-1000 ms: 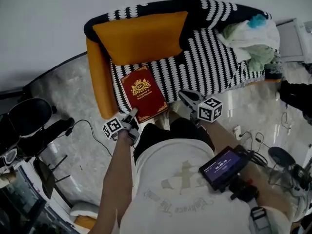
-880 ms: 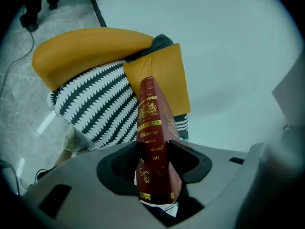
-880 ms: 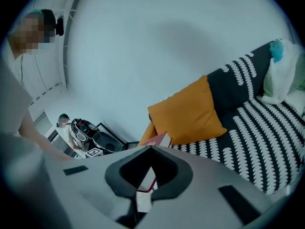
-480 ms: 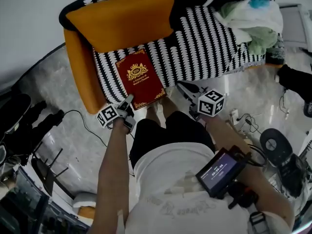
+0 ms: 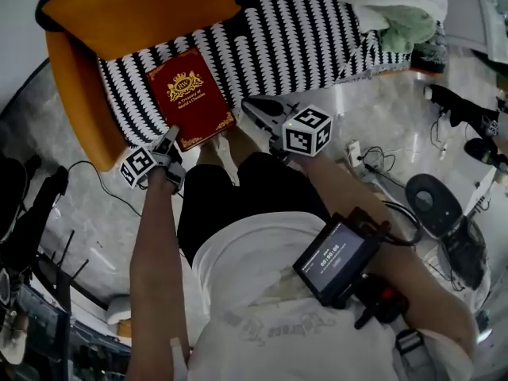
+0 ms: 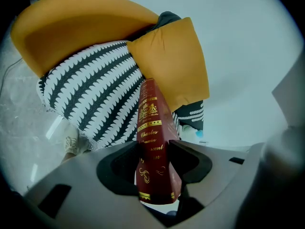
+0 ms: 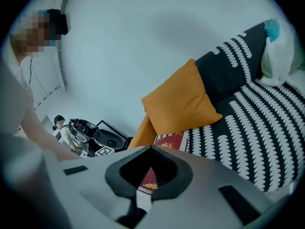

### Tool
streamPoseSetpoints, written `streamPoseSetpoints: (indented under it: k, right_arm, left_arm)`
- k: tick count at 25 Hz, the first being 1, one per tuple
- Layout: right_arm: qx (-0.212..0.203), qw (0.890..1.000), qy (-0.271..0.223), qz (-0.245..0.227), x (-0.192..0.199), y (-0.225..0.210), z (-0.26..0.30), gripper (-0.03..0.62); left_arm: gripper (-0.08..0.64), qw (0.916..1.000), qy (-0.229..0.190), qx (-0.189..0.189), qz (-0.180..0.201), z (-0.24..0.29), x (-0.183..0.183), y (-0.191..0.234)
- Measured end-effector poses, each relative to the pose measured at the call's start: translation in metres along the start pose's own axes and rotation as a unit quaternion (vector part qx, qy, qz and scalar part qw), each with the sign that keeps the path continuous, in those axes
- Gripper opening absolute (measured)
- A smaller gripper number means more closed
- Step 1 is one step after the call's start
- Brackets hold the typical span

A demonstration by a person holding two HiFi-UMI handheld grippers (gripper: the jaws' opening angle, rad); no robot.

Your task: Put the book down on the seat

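Between the jaws of the left gripper [image 6: 155, 162] the red book [image 6: 151, 123] is sitting clamped by its near end. Across the striped seat [image 5: 298, 42] the book is lying flat, close to the front edge, beside the orange armrest [image 5: 73, 98] and just in front of the orange cushion [image 5: 143, 6]. Just beside the book's front corner the right gripper [image 5: 254, 108] is hovering, its jaws closed together and gripping nothing.
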State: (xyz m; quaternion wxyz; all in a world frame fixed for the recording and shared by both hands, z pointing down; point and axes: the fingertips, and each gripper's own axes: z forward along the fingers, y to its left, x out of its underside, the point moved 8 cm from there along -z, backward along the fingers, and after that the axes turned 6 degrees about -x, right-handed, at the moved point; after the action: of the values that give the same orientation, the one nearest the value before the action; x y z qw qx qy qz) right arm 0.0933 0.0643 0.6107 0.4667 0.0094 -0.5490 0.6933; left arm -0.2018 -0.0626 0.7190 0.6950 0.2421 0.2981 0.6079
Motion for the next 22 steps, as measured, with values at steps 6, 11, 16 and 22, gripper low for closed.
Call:
streamPoseSetpoints:
  k: [6, 11, 16, 22]
  right_arm:
    - [-0.007, 1.000, 0.011, 0.006, 0.018, -0.016, 0.003, 0.014]
    - [-0.009, 1.000, 0.018, 0.021, 0.026, -0.030, 0.006, 0.014]
    - [-0.013, 1.000, 0.011, 0.026, 0.037, -0.042, 0.001, 0.014]
    - [-0.018, 0.999, 0.014, 0.044, 0.038, -0.067, 0.005, 0.014]
  left_arm:
    - [0.207, 1.0000, -0.007, 0.003, 0.001, 0.025, 0.001, 0.016]
    - [0.207, 1.0000, -0.005, 0.005, 0.005, 0.043, -0.009, 0.018]
    - [0.207, 0.9995, -0.023, 0.010, 0.021, 0.057, -0.009, 0.016]
    - [0.206, 0.9971, -0.047, 0.012, 0.058, 0.089, -0.026, 0.012]
